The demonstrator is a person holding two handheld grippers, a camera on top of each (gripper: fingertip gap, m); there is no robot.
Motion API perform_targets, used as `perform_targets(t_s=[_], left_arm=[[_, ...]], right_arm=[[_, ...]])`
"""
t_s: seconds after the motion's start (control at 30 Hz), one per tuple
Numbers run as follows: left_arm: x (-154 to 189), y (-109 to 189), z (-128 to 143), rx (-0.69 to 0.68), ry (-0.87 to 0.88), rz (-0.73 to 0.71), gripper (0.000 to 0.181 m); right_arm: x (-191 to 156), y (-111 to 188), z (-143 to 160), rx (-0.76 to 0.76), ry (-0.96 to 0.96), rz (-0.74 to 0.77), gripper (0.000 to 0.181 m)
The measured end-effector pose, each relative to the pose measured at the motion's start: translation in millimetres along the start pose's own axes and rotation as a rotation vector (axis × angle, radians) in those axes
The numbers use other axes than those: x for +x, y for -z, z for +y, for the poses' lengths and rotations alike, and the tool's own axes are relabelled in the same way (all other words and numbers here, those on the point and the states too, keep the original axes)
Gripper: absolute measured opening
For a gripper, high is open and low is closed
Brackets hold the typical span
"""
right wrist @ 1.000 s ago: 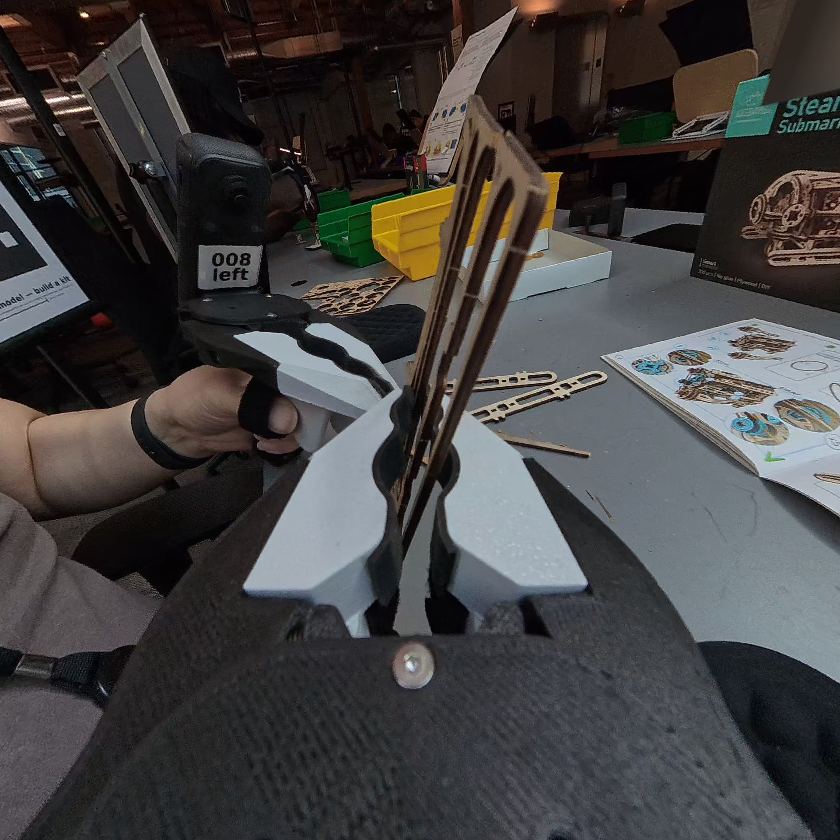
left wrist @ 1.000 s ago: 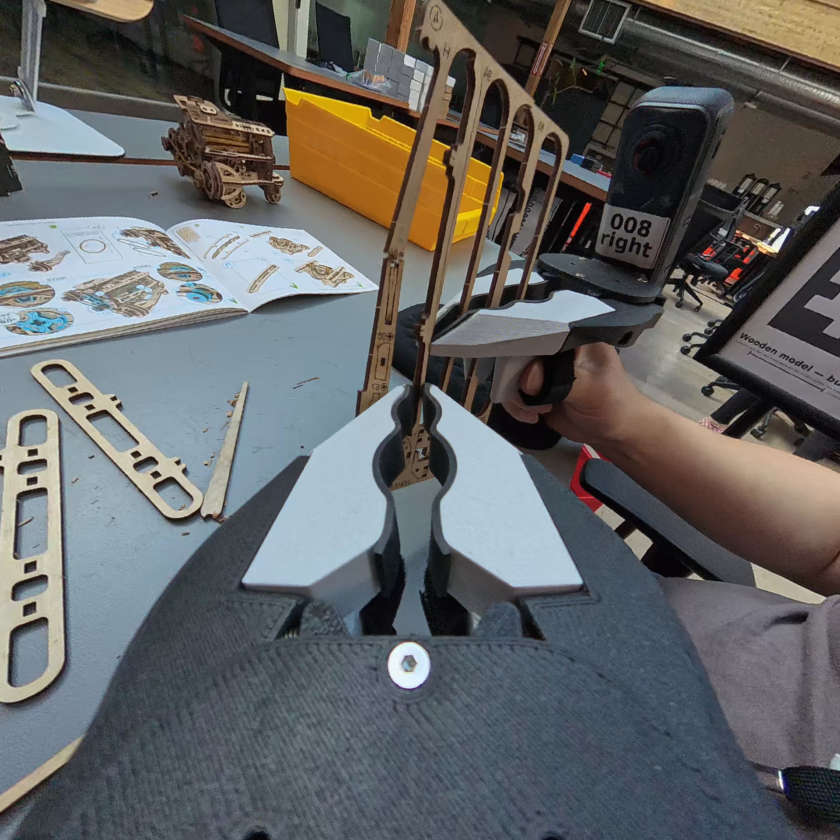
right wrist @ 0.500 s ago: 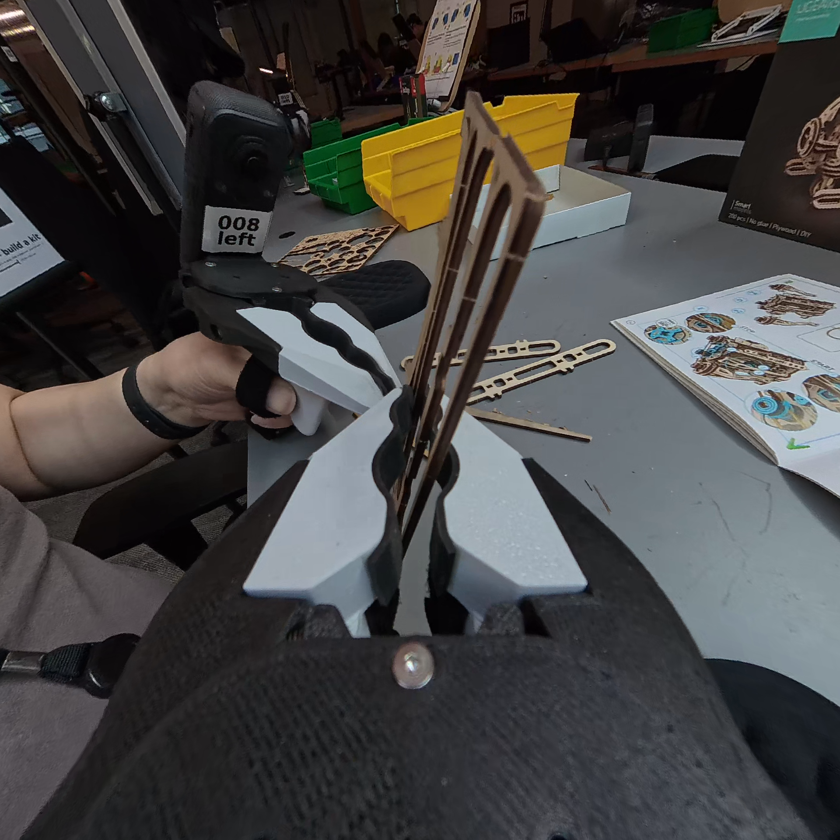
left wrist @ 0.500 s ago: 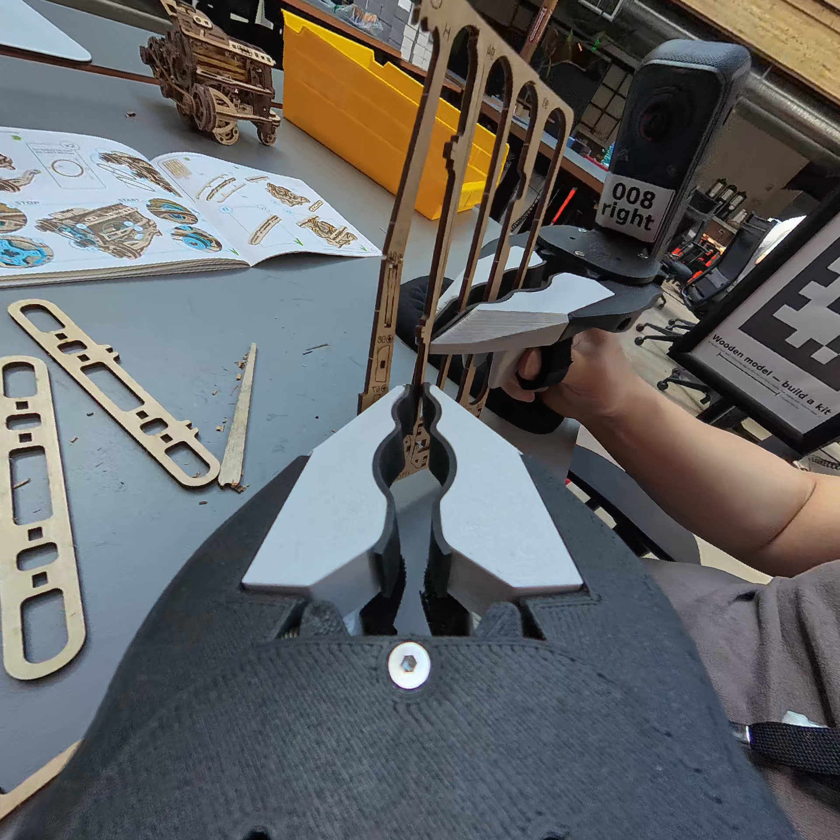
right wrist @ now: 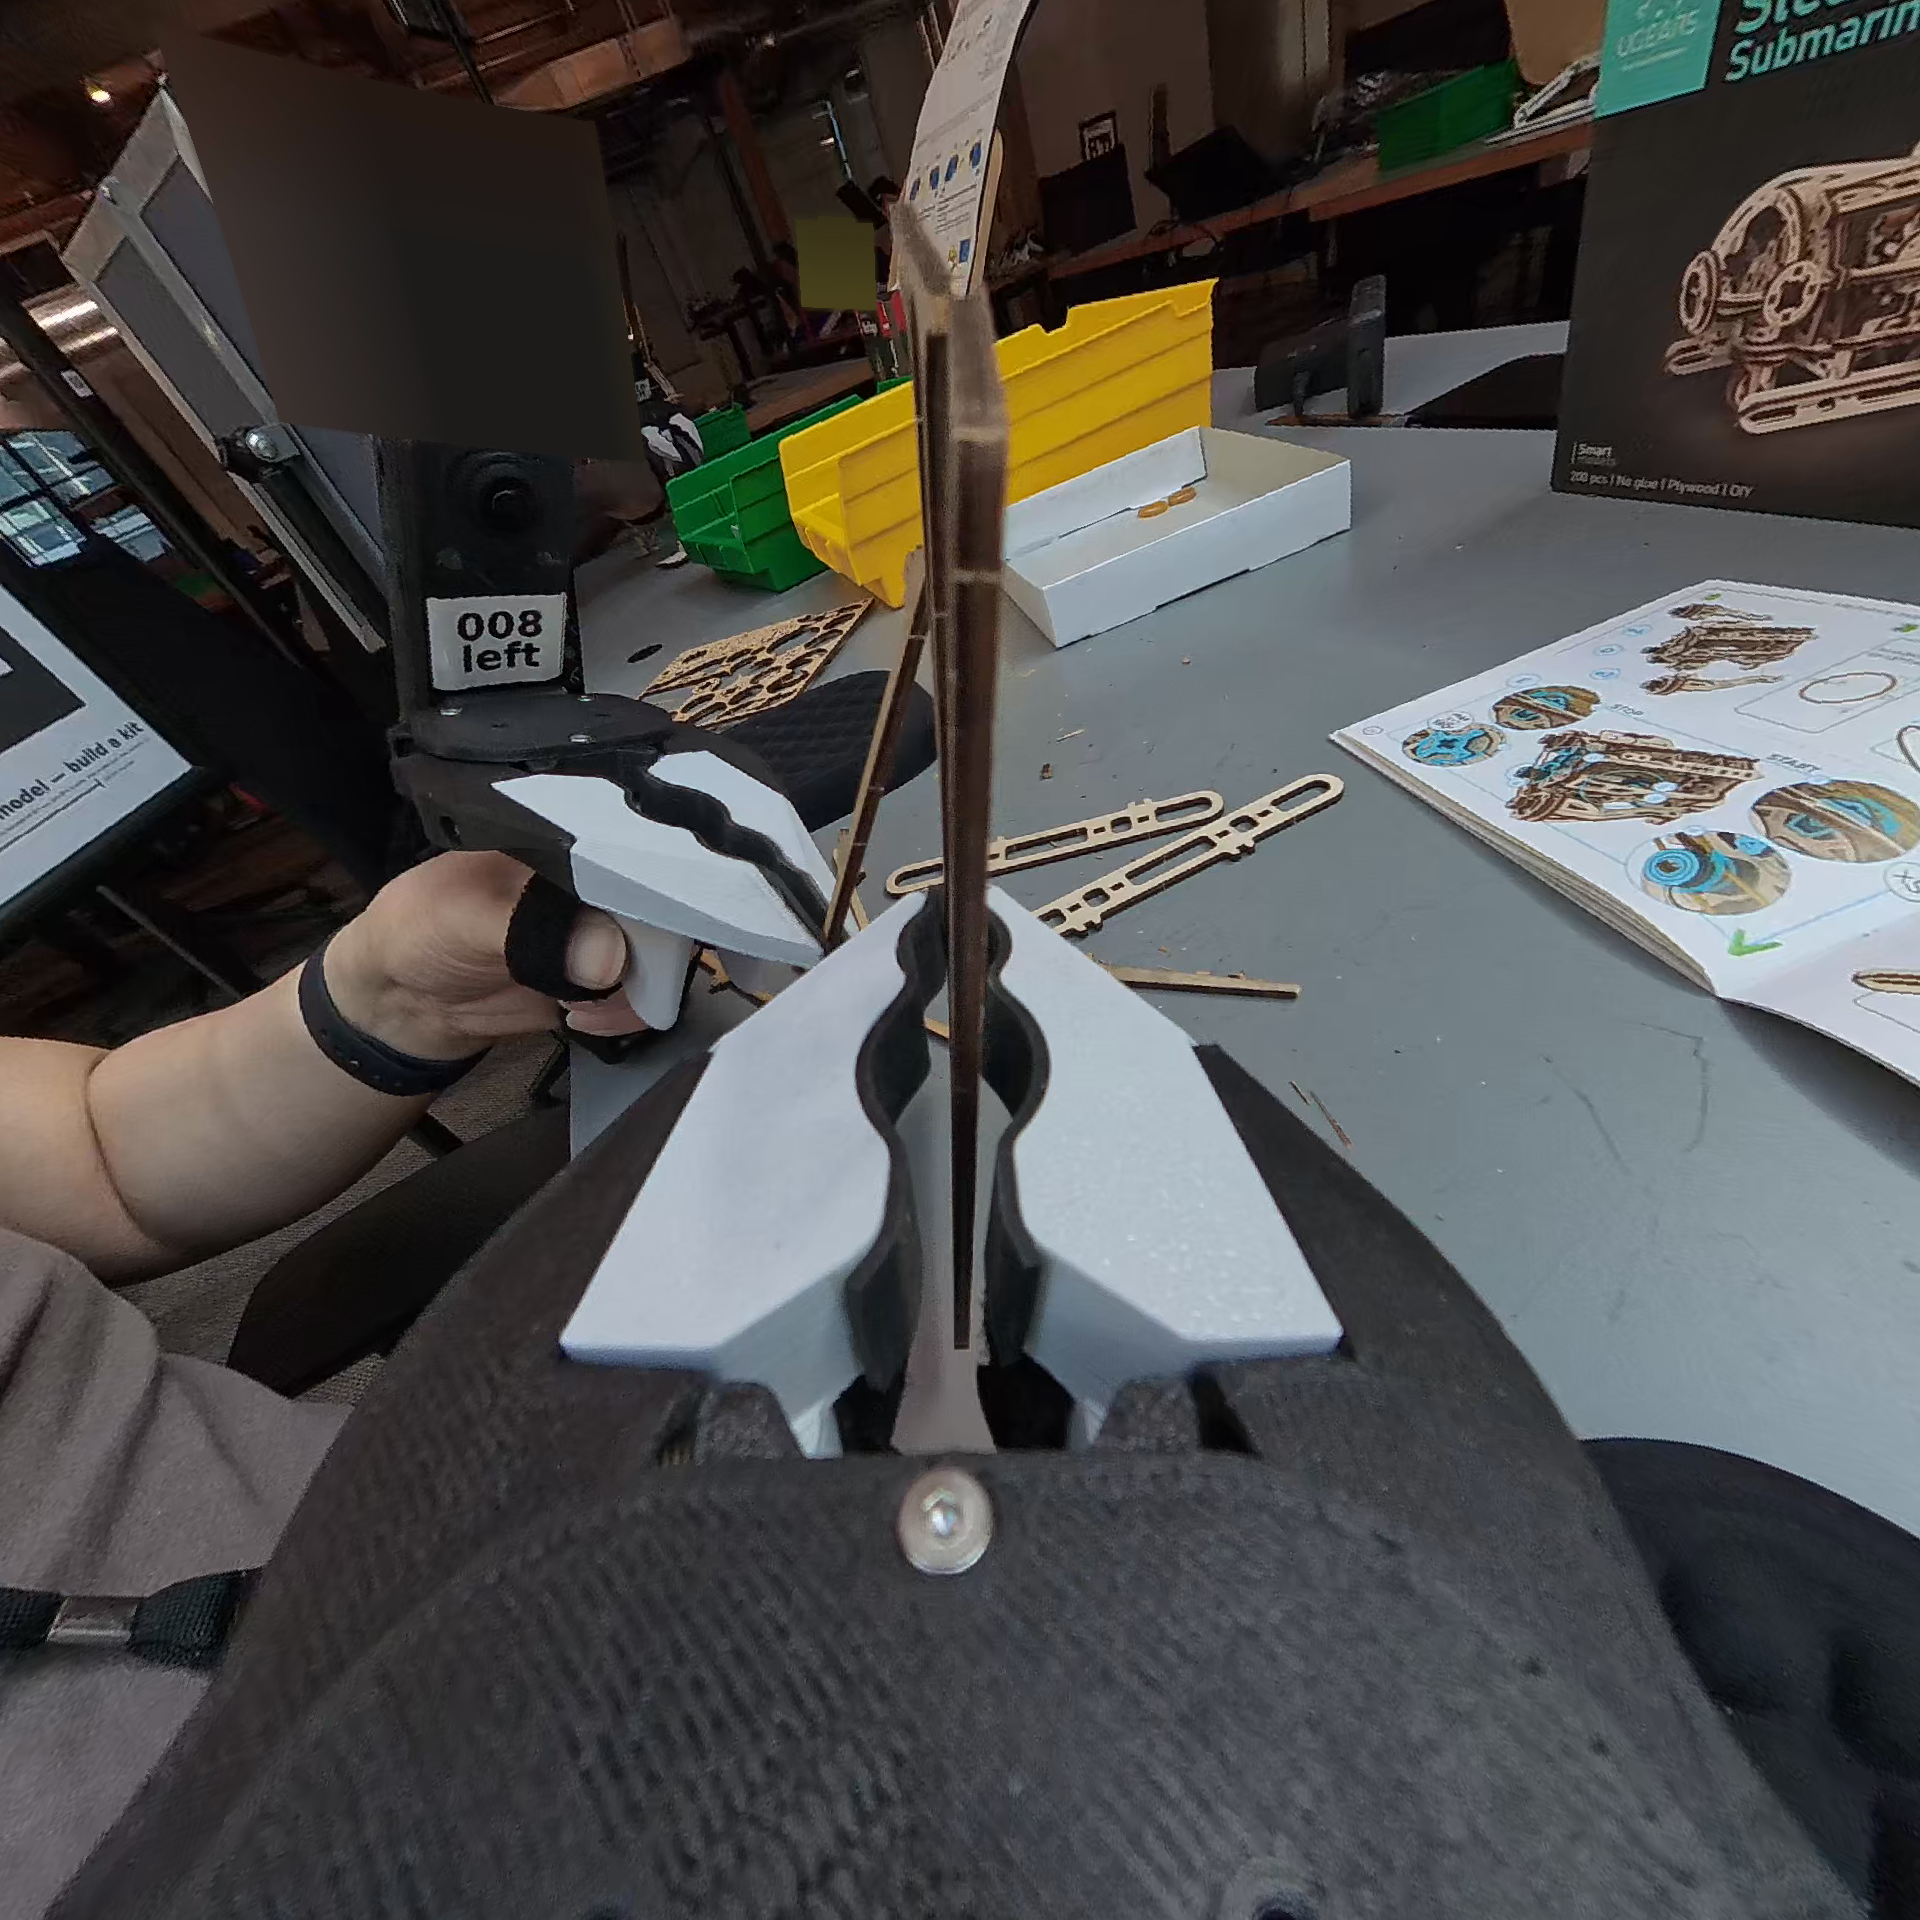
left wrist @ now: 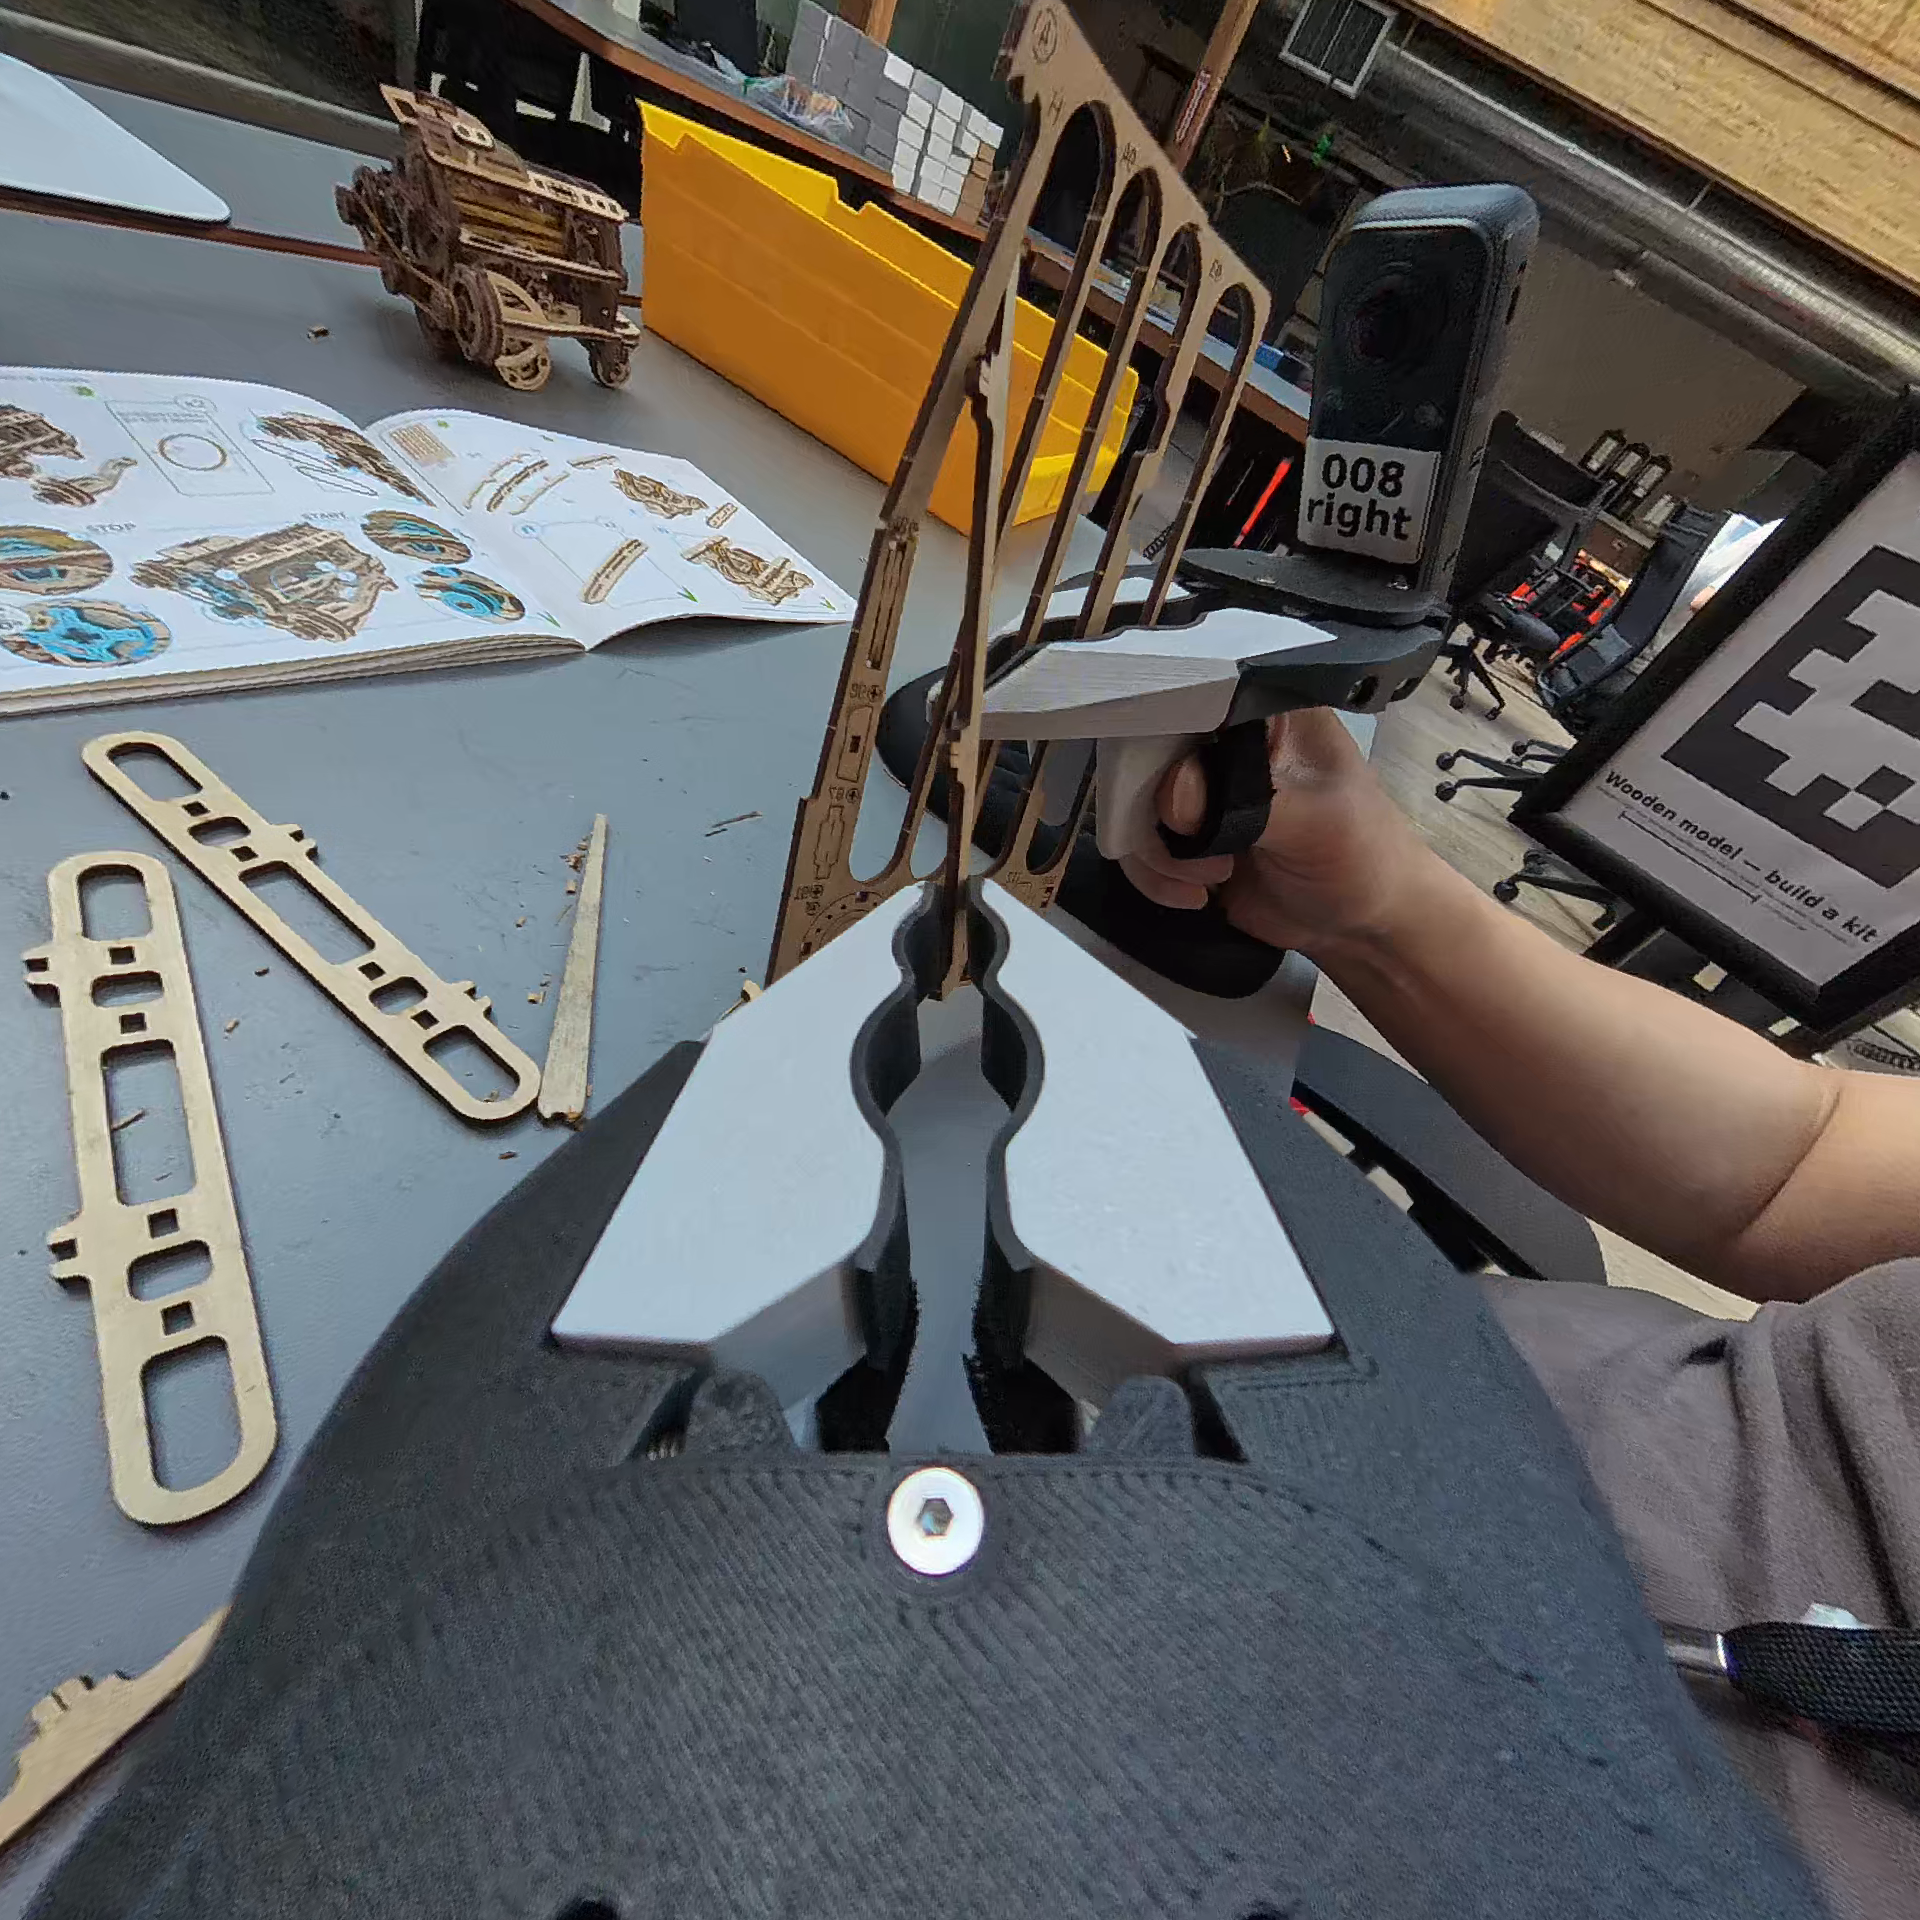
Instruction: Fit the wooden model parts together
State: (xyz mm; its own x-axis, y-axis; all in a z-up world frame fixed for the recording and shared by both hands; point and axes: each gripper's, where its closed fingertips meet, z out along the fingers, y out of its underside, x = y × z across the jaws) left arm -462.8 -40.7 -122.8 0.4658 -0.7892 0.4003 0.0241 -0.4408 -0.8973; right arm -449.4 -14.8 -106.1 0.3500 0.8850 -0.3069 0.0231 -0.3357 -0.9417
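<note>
**Strip breaking out of its sheet**

My right gripper (right wrist: 954, 925) is clamped on the laser-cut plywood parts sheet (left wrist: 883, 644), which has turned edge-on to its camera. My left gripper (left wrist: 948, 914) pinches the thin wooden strip (left wrist: 971, 582), which has swung out of the sheet's plane. I judge it nearly free, so fitting comes next.

At 1 o'clock from the right gripper, the shallow white cardboard tray (right wrist: 1278, 509) holds what look like small wooden rings (right wrist: 1164, 506). The yellow plastic bin (right wrist: 1091, 395) and green plastic bin (right wrist: 748, 509) toward 12 hide their contents.
</note>
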Motion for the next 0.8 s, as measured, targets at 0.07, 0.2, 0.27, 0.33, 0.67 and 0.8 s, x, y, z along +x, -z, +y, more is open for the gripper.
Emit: perform_targets(t_s=[0.07,0.2,0.27,0.33,0.67,0.8], left_arm=[[-2,3,-1,0.004,-0.009,-0.008,0.001],[1,12,2,-0.007,0.056,0.033,0.0],[2,18,7,-0.04,0.063,0.03,0.0],[5,25,9,-0.063,0.076,0.036,0.0],[-34,61,48,-0.404,0.131,-0.093,0.001],[-37,64,55,-0.515,0.075,-0.102,0.001]], right_arm=[[3,-1,2,-0.011,-0.027,0.004,0.0],[16,-3,4,-0.04,-0.124,0.044,0.0],[24,-2,3,-0.033,-0.161,0.075,0.0],[26,-2,3,-0.031,-0.186,0.072,0.0],[40,32,-11,0.027,-0.232,0.131,0.0],[49,48,-11,0.046,-0.285,0.128,0.0]])
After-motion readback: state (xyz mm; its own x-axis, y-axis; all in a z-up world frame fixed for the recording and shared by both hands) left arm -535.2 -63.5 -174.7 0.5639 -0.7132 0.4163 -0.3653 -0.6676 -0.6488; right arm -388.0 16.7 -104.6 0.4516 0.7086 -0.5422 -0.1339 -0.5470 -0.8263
